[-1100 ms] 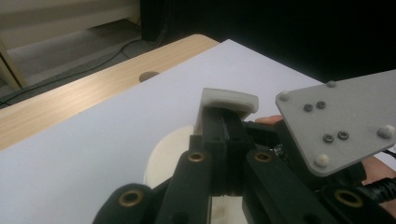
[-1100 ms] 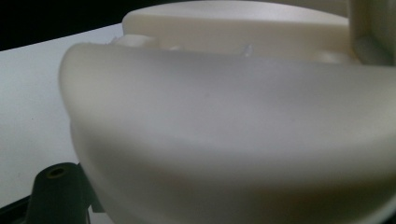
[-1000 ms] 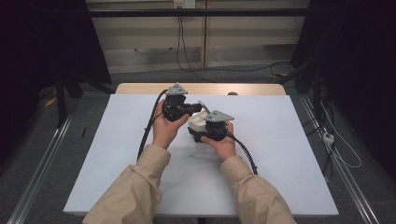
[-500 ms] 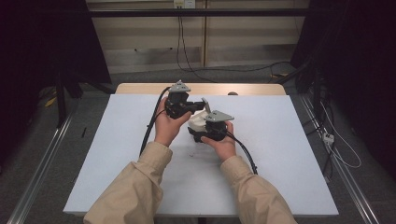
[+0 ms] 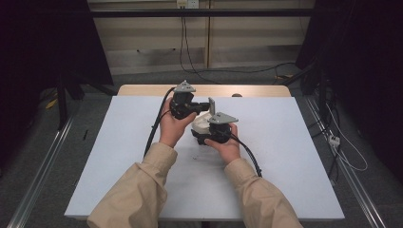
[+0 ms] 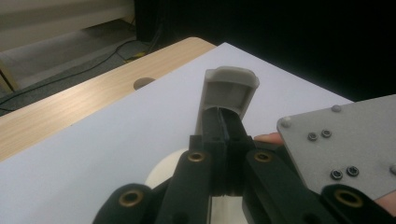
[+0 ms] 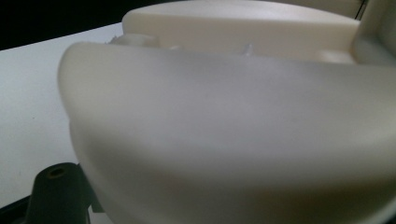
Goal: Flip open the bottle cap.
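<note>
Dark room, white worktop [image 5: 285, 161] under me. My left claw [image 6: 227, 122] is pinched fully shut on the grey flap [image 6: 230, 88] standing up from the cream case [image 5: 203, 122], lifted just above mid-worktop. My right claw [image 5: 209, 135] is closed on the case's body, I'd say to brace it while the left works the flap. The case looms close in the right gripper view.
</note>
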Action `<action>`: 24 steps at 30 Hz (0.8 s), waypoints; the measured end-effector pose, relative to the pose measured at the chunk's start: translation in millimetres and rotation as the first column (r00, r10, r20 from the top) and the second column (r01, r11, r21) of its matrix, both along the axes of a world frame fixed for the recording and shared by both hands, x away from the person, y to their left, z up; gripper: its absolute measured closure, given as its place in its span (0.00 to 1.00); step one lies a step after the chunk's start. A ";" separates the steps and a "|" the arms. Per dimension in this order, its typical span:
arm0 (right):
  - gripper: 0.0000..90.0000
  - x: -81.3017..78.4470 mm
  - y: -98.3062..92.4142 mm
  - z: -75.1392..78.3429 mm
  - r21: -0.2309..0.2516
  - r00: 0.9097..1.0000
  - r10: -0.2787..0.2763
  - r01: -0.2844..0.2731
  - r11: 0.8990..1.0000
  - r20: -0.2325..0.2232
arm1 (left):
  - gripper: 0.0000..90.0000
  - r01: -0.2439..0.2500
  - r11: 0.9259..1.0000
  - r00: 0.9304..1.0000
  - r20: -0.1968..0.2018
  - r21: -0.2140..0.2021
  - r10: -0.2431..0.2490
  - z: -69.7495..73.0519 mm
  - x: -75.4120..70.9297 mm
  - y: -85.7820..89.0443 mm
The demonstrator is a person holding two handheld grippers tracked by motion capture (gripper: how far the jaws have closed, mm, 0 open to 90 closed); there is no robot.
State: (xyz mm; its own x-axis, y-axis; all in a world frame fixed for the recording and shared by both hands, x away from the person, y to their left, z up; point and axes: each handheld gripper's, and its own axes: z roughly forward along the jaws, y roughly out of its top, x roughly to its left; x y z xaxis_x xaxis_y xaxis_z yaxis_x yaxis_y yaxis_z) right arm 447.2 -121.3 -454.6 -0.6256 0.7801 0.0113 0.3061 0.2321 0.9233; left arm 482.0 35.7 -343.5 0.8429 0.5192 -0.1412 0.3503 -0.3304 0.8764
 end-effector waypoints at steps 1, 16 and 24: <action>0.21 0.1 0.0 0.0 -0.001 1.000 0.000 0.000 1.000 0.000 | 1.00 -0.001 1.000 1.000 -0.001 -0.001 0.001 0.0 0.4 -0.5; 0.21 0.0 -0.2 0.2 -0.002 1.000 0.002 -0.002 1.000 -0.003 | 1.00 0.006 1.000 1.000 0.005 0.003 -0.006 0.8 4.9 -6.9; 0.21 0.1 -0.4 0.4 -0.003 1.000 0.002 -0.002 1.000 -0.004 | 1.00 0.011 1.000 1.000 0.004 -0.001 -0.011 0.0 7.6 -10.7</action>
State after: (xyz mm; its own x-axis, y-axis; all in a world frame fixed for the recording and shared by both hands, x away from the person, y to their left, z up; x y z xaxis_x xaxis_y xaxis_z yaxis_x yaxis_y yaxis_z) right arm 447.3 -121.7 -454.3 -0.6274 0.7786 0.0110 0.3089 0.2359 0.9214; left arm 489.6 25.0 -343.6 0.8493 0.5094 -0.1386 0.3431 -0.3331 0.8782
